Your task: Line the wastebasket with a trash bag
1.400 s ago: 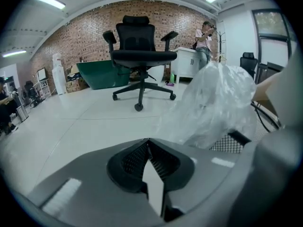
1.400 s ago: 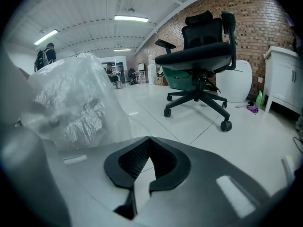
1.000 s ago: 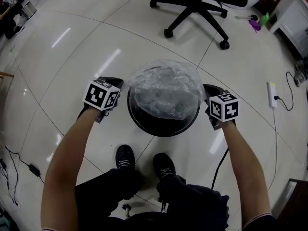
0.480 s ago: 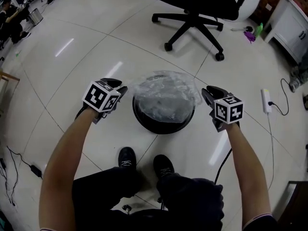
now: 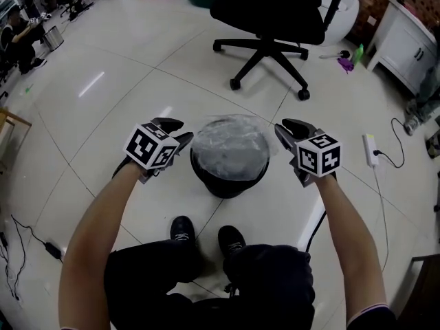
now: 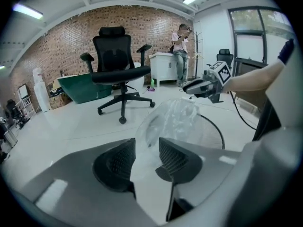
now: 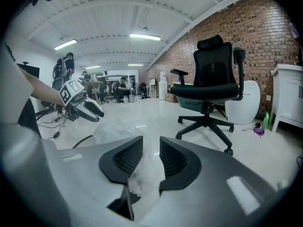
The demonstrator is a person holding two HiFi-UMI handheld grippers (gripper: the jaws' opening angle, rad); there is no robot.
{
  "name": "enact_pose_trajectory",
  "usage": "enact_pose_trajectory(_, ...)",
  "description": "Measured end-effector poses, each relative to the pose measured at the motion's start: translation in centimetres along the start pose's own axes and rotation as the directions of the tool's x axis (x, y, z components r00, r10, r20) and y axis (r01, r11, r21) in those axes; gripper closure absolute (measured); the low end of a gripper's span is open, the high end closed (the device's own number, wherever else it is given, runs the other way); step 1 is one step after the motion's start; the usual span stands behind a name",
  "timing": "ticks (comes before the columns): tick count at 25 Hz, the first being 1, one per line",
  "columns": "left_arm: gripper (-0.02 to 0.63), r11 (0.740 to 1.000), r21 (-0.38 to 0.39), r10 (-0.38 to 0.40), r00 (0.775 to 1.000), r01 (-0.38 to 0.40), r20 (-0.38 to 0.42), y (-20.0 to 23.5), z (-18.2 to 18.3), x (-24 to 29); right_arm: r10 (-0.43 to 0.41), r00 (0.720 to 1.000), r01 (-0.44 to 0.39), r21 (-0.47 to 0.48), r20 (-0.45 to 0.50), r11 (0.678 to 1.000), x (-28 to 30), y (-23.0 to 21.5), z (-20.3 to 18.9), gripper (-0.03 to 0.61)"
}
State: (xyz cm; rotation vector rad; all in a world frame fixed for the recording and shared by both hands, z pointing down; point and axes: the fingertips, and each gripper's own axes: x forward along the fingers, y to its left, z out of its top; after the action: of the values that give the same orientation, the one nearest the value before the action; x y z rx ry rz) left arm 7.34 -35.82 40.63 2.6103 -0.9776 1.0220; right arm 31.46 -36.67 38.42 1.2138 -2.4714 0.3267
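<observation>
A black mesh wastebasket point(image 5: 228, 174) stands on the floor in front of my feet. A clear trash bag point(image 5: 230, 141) is draped over its mouth. My left gripper point(image 5: 177, 132) hangs just left of the rim and above it. Its jaws are opening, and the pads press on nothing. In the left gripper view the bag point(image 6: 173, 119) shows through the gap of that gripper point(image 6: 147, 148). My right gripper point(image 5: 287, 130) hovers at the right of the rim, open. In its own view a crinkle of film point(image 7: 142, 176) shows in the gap of the right gripper point(image 7: 151, 148), untouched by the pads.
A black office chair point(image 5: 271, 19) stands on its wheeled base just beyond the basket. A white power strip point(image 5: 368, 150) with a cable lies on the floor to the right, near a white cabinet point(image 5: 405, 43). My shoes point(image 5: 182, 229) are close behind the basket. People are far off.
Both grippers went from shut at the basket's rim to open, and they have risen off it. The bag now lies over the mouth on its own.
</observation>
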Motion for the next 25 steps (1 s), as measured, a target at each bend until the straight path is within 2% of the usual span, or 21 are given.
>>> enact_pose_trajectory(4, 0.46, 0.998, 0.019, -0.056, 0.998, 0.055, 0.015, -2.2, 0.3, 0.5, 0.052, 0.999, -0.052, 0.0, -0.005, 0.999, 1.4, 1.5, 0.7, 0.456)
enact_pose_trajectory(10, 0.473, 0.993, 0.027, -0.118, 0.992, 0.119, -0.037, -4.0, -0.9, 2.7, 0.082, 0.994, -0.081, 0.008, -0.073, 0.997, 3.8, 2.2, -0.7, 0.456)
enact_pose_trajectory(11, 0.502, 0.992, 0.032, -0.124, 0.991, 0.126, -0.046, -4.2, -1.1, 2.9, 0.087, 0.992, -0.087, 0.005, -0.087, 0.996, 3.9, 2.3, -1.2, 0.467)
enact_pose_trajectory(13, 0.601, 0.99, 0.043, -0.129, 0.99, 0.132, -0.057, -4.6, -1.4, 3.1, 0.099, 0.989, -0.1, -0.005, -0.11, 0.995, 3.8, 2.6, -2.0, 0.547)
enact_pose_trajectory(14, 0.601, 0.99, 0.047, -0.13, 0.99, 0.133, -0.061, -4.7, -1.4, 3.0, 0.106, 0.988, -0.108, -0.008, -0.115, 0.994, 3.5, 2.8, -2.2, 0.575)
enact_pose_trajectory(20, 0.601, 0.988, 0.069, -0.133, 0.99, 0.136, -0.045, -6.1, -0.4, 0.8, 0.155, 0.983, -0.158, -0.027, -0.095, 0.987, 0.6, 4.9, -1.4, 0.577)
enact_pose_trajectory(25, 0.601, 0.979, 0.085, -0.178, 0.982, 0.183, -0.071, -8.8, -1.4, -1.6, 0.204, 0.976, -0.209, -0.061, -0.082, 0.976, -2.6, 7.9, -1.3, 0.577)
